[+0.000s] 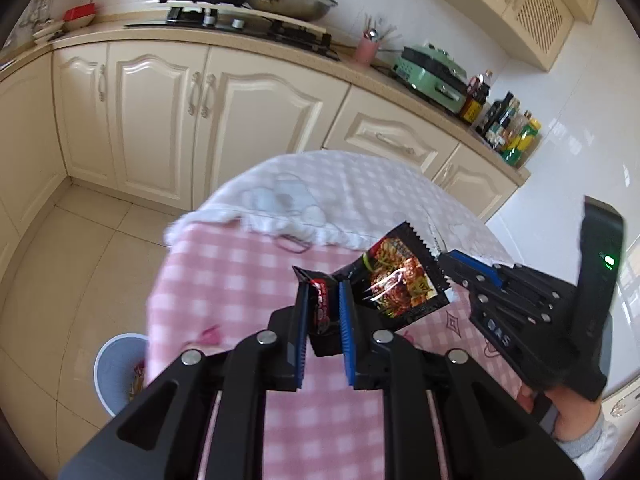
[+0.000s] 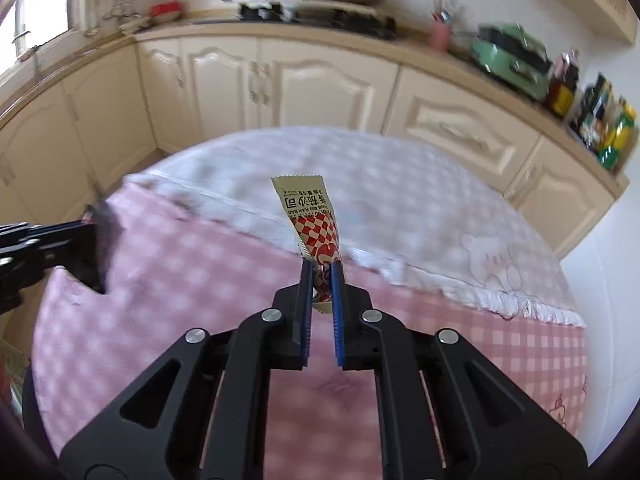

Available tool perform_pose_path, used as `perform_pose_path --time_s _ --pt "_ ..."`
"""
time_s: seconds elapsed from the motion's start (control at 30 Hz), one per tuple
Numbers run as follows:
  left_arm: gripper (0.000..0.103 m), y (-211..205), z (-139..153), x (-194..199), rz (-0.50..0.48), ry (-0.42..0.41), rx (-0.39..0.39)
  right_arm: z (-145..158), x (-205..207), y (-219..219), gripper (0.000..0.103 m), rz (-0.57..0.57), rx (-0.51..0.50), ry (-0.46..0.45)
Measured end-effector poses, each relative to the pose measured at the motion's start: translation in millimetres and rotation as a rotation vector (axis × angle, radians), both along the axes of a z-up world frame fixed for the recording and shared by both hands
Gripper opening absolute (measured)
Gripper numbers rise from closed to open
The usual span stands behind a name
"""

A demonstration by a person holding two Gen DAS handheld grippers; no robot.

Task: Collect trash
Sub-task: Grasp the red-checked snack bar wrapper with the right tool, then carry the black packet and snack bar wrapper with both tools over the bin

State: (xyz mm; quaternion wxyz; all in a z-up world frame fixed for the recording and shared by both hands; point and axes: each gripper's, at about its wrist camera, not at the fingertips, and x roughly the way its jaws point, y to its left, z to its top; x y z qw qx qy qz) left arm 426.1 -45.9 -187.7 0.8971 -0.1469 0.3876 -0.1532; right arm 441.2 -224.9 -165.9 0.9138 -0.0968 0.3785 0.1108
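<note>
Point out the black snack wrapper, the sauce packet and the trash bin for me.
Black snack wrapper (image 1: 404, 280), left wrist view, on its printed food picture.
Sauce packet (image 2: 310, 216), right wrist view, on its upper half above the red checks.
Trash bin (image 1: 116, 364), left wrist view, on its pale inner wall.

each scene is viewed from just behind a gripper's fingers, angled down, close over the pink checked tablecloth (image 1: 248, 264) (image 2: 192, 272). the cream cabinets (image 1: 160, 120) (image 2: 320, 92) and stove (image 1: 240, 24) (image 2: 312, 12) are shared by both views.
</note>
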Motion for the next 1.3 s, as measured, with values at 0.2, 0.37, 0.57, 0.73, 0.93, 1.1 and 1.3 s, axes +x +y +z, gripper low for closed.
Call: perform_pose_path --time_s 0.2,0.37,0.57,0.73,0.93,1.1,1.3 --pt "0.014 73.5 11.6 -51.3 0.104 -0.078 0.074 24.7 -45.7 100.0 0.009 0.166 0.103 -0.030" --pt "0.014 164.9 -17.5 -86.8 0.267 -0.029 0.132 6.4 -67.3 210.7 0.009 0.317 0.145 0.032" --pt "0.014 253.8 -92.0 -97.4 0.395 0.124 0.119 -79.9 -59.0 307.4 0.009 0.372 0.151 0.214" --pt "0.014 285.0 -177.6 -73.4 0.395 0.289 0.084 -181.8 -35.3 344.6 0.009 0.340 0.088 0.398" --pt "0.014 297.9 -286.6 -23.6 0.356 0.478 0.027 -286.6 9.4 357.0 0.009 0.263 0.014 0.574" --pt "0.014 300.7 -363.0 11.3 0.341 0.601 0.005 -367.4 45.2 363.3 0.009 0.217 0.021 0.748" --pt "0.015 295.3 -413.2 27.2 0.318 0.653 -0.023 -414.7 72.5 367.6 0.011 0.169 0.002 0.800"
